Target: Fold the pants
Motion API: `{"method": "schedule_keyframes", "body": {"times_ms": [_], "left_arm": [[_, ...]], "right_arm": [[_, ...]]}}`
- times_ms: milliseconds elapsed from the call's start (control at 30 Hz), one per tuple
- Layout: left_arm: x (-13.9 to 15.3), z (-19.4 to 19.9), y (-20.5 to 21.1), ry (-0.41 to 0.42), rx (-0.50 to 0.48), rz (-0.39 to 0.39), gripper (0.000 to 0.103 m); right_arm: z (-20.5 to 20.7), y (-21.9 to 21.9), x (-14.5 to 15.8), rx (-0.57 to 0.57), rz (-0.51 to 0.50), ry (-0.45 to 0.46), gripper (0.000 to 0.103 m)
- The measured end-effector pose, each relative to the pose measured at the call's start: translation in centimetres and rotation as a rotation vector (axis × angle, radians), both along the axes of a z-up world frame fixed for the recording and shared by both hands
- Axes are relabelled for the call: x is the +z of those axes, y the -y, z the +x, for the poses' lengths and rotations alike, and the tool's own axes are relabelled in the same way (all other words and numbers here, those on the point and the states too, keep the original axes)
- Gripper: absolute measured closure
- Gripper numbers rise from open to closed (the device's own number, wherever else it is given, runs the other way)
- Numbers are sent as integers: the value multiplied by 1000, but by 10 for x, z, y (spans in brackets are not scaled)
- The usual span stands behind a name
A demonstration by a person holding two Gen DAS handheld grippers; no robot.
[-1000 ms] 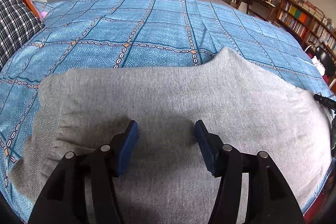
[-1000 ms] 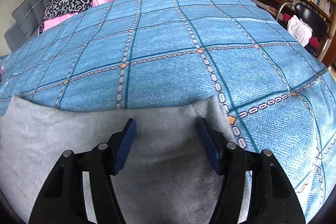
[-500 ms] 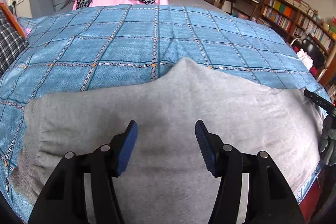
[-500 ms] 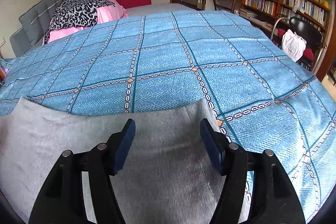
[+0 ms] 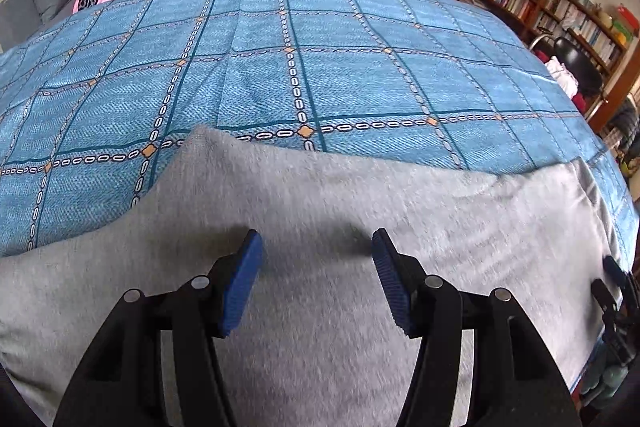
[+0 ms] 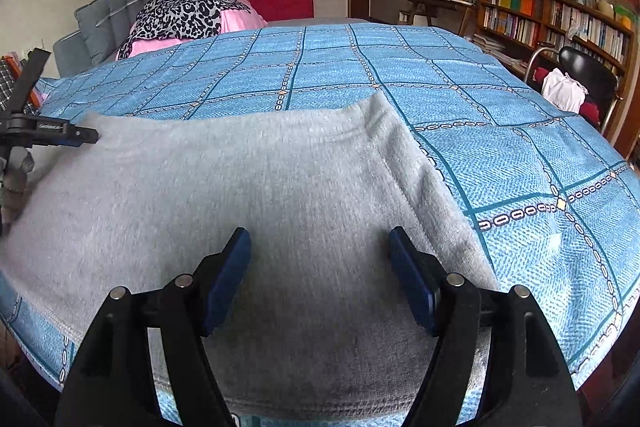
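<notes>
Grey pants [image 5: 320, 235] lie folded flat near the front edge of a bed with a blue chain-pattern cover [image 5: 320, 67]. My left gripper [image 5: 317, 263] is open and empty, hovering just above the grey cloth. The pants also show in the right wrist view [image 6: 240, 187], with a stitched hem along the near edge. My right gripper [image 6: 320, 259] is open and empty above the cloth near that hem. The left gripper shows at the left edge of the right wrist view [image 6: 52, 135]. The right gripper shows at the right edge of the left wrist view [image 5: 616, 291].
A leopard-print and pink pile [image 6: 184, 19] lies at the head of the bed by a grey headboard [image 6: 104, 15]. Bookshelves [image 6: 560, 19], a desk [image 6: 440, 3] and a black chair [image 6: 580, 75] with white cloth stand to the right. The bed's front edge is close below.
Both grippers have pulled back and swung; the right wrist view now shows much more of the pants, down to the near hem. The left view has turned rightward. Both jaws stay open.
</notes>
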State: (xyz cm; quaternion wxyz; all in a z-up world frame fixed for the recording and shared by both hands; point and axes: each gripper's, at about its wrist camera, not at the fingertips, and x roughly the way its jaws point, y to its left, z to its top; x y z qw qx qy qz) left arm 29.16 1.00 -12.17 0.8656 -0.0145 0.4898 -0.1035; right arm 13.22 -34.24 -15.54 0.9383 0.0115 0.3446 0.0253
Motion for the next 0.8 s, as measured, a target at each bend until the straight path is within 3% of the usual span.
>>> {"method": "schedule_keyframes", "body": {"times_ms": [233,467,600,800], "left_arm": [[-11,31,-3,-22,48,26,40],[-5,23,16,28,62,135,39],[6,9,36,54,24,106,39],[23,-19,94,88,-119,48,39]], "right_arm": [[-12,2,-9,-6,17,63,28],[-62,35,7,-72,209,188,28],[-88,58,8,-144,243,212,28],[-106,85,-2,-230,288,201,28]]}}
